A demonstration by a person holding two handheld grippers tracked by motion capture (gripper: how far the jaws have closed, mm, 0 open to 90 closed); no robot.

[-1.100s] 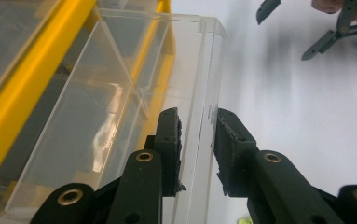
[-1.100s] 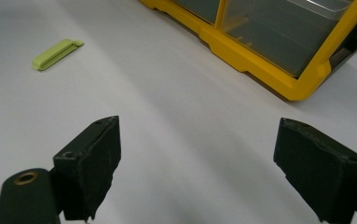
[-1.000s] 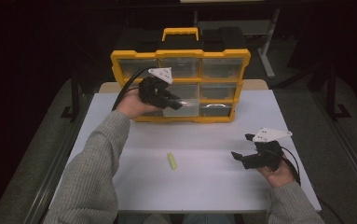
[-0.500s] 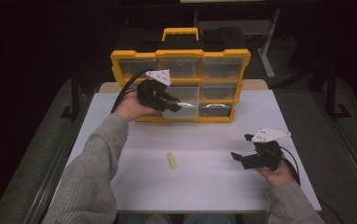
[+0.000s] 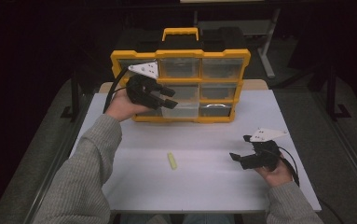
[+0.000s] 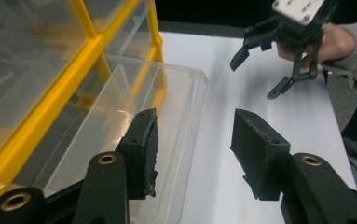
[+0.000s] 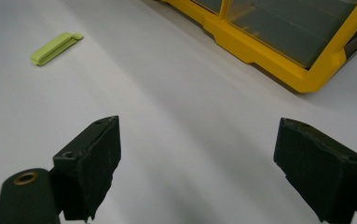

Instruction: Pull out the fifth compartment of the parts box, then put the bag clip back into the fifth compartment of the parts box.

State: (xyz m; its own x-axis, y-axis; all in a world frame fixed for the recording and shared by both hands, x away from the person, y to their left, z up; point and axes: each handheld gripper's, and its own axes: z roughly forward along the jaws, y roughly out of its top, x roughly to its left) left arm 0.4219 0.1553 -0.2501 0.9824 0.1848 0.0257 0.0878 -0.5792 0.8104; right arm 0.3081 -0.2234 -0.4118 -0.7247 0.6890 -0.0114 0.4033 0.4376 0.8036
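**Drawer pulled out, clip still waiting on the table**

Nearest the person, on the right, the right gripper (image 5: 244,150) hangs just above the white table (image 5: 213,186), its jaws spread wide with nothing between them, pointed toward the middle of the table. A little farther out and left of it lies the small green clip (image 5: 172,160), flat on the bare surface, well apart from both grippers.

Farther back on the left, the left gripper (image 5: 170,97) sits at the front of the yellow organizer (image 5: 223,84). Its jaws have just been opening and now stand apart; in the left gripper view the clear drawer (image 6: 167,121) juts out of the case just beside the left jaw, with no pad pressing on it. So the drawer seems to have been let go.

To my eye the opening step is done, and the clip goes in next. That calls for one gripper to come down over the clip, pinch it across its narrow sides, carry it to the far left and drop it inside the drawer's clear walls.
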